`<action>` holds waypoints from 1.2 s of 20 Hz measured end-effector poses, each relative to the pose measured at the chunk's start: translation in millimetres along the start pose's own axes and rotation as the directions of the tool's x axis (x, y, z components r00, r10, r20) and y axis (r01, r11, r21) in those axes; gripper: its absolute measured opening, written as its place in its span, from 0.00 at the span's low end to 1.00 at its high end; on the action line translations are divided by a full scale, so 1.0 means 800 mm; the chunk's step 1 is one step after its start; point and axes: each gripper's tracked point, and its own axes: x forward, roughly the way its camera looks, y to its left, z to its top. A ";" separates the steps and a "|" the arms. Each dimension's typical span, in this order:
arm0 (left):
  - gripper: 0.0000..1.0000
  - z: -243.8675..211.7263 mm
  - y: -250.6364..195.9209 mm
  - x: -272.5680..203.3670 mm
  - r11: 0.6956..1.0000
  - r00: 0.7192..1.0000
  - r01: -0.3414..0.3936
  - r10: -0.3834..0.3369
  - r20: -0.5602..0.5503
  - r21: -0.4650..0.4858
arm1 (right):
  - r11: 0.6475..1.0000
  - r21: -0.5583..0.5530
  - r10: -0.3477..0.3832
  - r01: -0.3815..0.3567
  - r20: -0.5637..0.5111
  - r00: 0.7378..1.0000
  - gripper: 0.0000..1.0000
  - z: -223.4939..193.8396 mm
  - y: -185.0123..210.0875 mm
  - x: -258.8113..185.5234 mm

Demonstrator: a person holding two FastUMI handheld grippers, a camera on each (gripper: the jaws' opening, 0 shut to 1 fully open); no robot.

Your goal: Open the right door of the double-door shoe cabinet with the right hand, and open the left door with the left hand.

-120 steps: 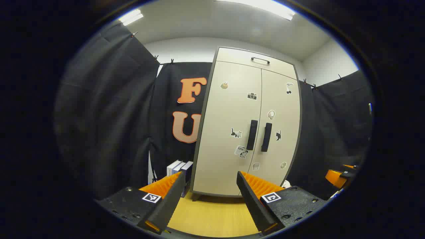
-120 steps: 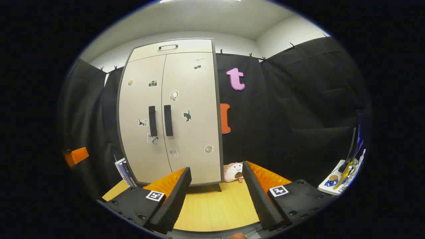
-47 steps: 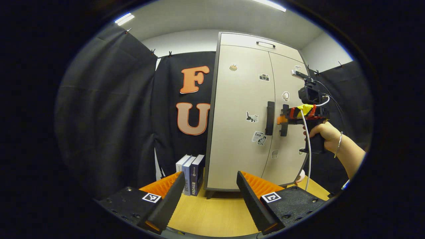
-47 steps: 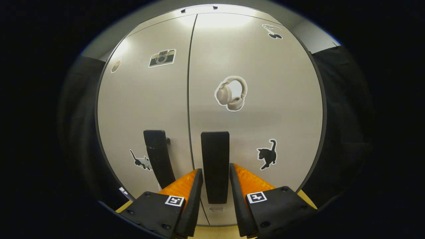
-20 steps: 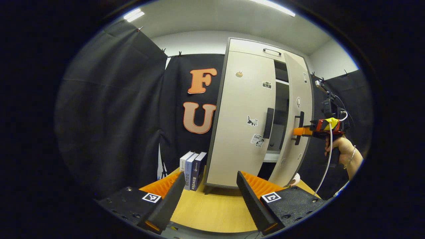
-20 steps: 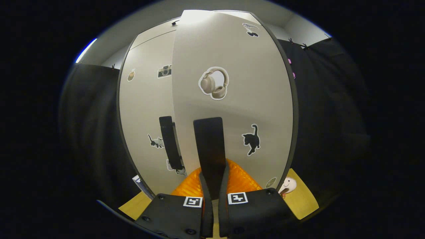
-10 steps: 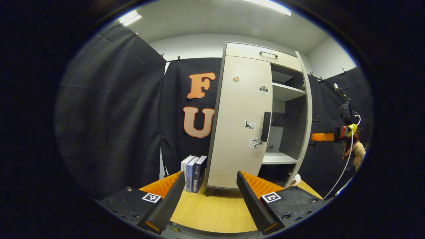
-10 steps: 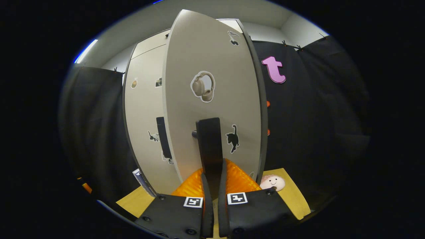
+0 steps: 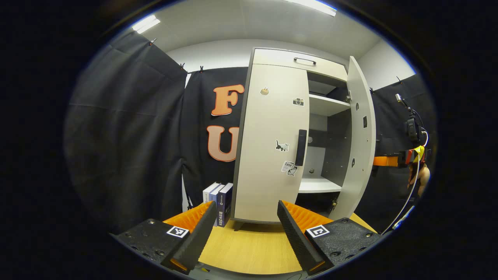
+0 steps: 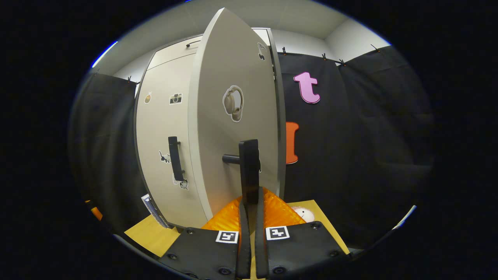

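A tall cream shoe cabinet (image 9: 295, 62) stands on a wooden floor. Its right door (image 9: 362, 136) (image 10: 229, 128) is swung wide, baring white shelves (image 9: 323, 184). My right gripper (image 10: 249, 202) is shut on that door's black handle (image 10: 249, 171); in the left gripper view it shows far right as an orange-and-black tool (image 9: 393, 160) held by a hand. The left door (image 9: 272, 144) (image 10: 163, 132) is closed, with its black handle (image 9: 300, 147) (image 10: 174, 158) free. My left gripper (image 9: 243, 227) hangs open, well back from the cabinet, nothing between its fingers.
Three books (image 9: 216, 198) stand upright on the floor against the cabinet's left side. A round plush toy (image 10: 304, 213) lies on the floor right of the cabinet. Black cloth walls close in on both sides, and a white cable (image 9: 408, 194) hangs from the right tool.
The right gripper went to the right door's handle, shut on it and pulled the door from closed to wide open. The left gripper stayed open and far back.
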 end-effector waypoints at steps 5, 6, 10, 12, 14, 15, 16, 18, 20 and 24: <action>0.94 0.005 -0.022 0.013 1.000 1.000 -0.008 0.008 0.006 -0.004 | 0.999 -0.039 0.005 -0.005 0.010 1.000 0.13 0.003 -0.016 -0.002; 0.94 0.005 -0.024 0.015 1.000 1.000 -0.016 0.016 0.007 -0.002 | 0.999 -0.048 0.000 0.000 0.014 1.000 0.13 0.004 -0.022 -0.002; 0.92 0.006 -0.038 0.024 0.999 0.999 -0.036 0.036 0.009 0.005 | 0.997 -0.064 -0.034 0.036 0.030 0.999 0.08 0.007 -0.043 -0.003; 0.92 0.006 -0.051 0.030 0.999 0.999 -0.038 0.038 0.005 0.002 | 0.997 -0.060 -0.037 0.038 0.028 0.999 0.14 0.008 -0.051 -0.003; 0.92 0.008 -0.063 0.034 0.999 0.999 -0.044 0.044 0.005 -0.013 | 0.999 -0.041 -0.009 0.010 0.021 1.000 0.08 0.006 -0.048 -0.003; 0.95 0.009 -0.068 0.034 0.999 0.999 -0.048 0.048 0.007 -0.019 | 0.999 -0.036 0.005 -0.004 0.018 1.000 0.08 0.006 -0.046 -0.003; 0.92 0.011 -0.073 0.033 0.998 0.998 -0.054 0.054 0.008 -0.020 | 0.999 -0.036 0.014 -0.014 0.016 1.000 0.08 0.006 -0.047 -0.003; 0.94 0.012 -0.080 0.034 0.998 0.998 -0.068 0.068 0.009 -0.013 | 0.999 -0.037 0.026 -0.026 0.013 1.000 0.08 0.006 -0.048 -0.003; 0.92 0.013 -0.088 0.037 0.997 0.997 -0.075 0.075 0.013 -0.017 | 0.999 -0.034 0.038 -0.038 0.010 0.999 0.08 0.006 -0.049 -0.004; 0.95 0.014 -0.095 0.052 0.995 0.995 -0.095 0.096 0.012 -0.018 | 0.998 -0.056 0.032 -0.031 0.017 0.999 0.08 0.004 -0.061 -0.010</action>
